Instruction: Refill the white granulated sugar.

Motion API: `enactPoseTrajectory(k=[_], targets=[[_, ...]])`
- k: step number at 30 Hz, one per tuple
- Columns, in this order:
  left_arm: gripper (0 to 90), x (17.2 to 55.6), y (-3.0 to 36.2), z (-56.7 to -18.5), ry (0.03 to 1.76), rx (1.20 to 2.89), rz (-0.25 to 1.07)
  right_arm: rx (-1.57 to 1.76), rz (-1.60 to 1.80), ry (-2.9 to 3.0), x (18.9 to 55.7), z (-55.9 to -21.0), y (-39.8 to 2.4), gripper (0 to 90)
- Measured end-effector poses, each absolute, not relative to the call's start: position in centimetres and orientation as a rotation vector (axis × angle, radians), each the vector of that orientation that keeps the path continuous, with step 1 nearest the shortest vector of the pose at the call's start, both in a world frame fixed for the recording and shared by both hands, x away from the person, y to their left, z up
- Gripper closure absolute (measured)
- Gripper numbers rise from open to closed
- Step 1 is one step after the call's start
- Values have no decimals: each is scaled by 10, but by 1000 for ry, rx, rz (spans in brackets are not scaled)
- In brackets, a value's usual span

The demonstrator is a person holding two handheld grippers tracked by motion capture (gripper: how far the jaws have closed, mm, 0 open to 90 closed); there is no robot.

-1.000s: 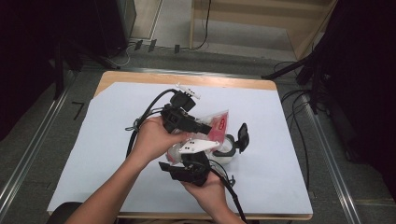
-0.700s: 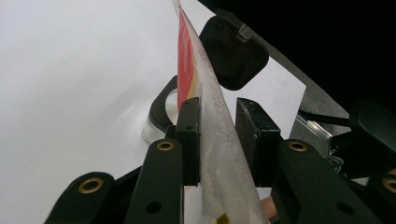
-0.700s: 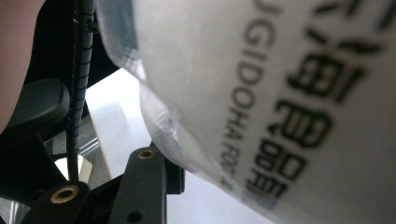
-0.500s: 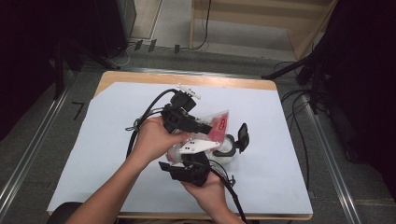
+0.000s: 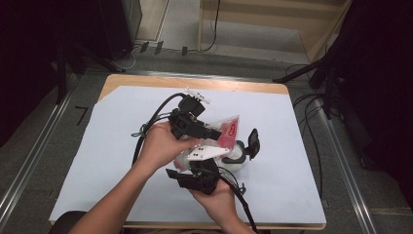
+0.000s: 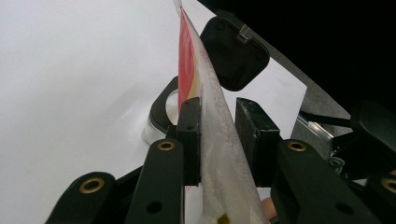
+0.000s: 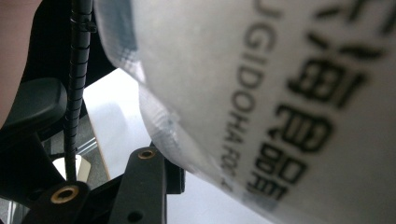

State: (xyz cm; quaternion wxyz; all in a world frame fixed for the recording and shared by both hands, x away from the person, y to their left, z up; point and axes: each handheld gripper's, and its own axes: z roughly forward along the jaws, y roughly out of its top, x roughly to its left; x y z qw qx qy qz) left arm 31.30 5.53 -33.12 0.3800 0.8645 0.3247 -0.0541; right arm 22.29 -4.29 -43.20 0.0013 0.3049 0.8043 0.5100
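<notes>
Plastic bag [image 6: 212,116] standing edge-on above the container [image 6: 161,114], lower end cut off, left gripper [image 6: 219,135] pinching it, right gripper [image 7: 154,172] grip hidden.

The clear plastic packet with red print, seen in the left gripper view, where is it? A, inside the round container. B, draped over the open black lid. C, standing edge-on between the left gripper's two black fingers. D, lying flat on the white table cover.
C: the clear plastic packet with red print rises edge-on between the left gripper fingers, in front of the round container and its open black lid.
</notes>
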Motion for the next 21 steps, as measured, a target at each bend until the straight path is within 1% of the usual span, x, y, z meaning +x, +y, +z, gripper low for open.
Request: enactPoseTrajectory(k=[21], targets=[[727,314,55,-332,832,2198,-145,956,1588,2531,223,-432,-43,634]])
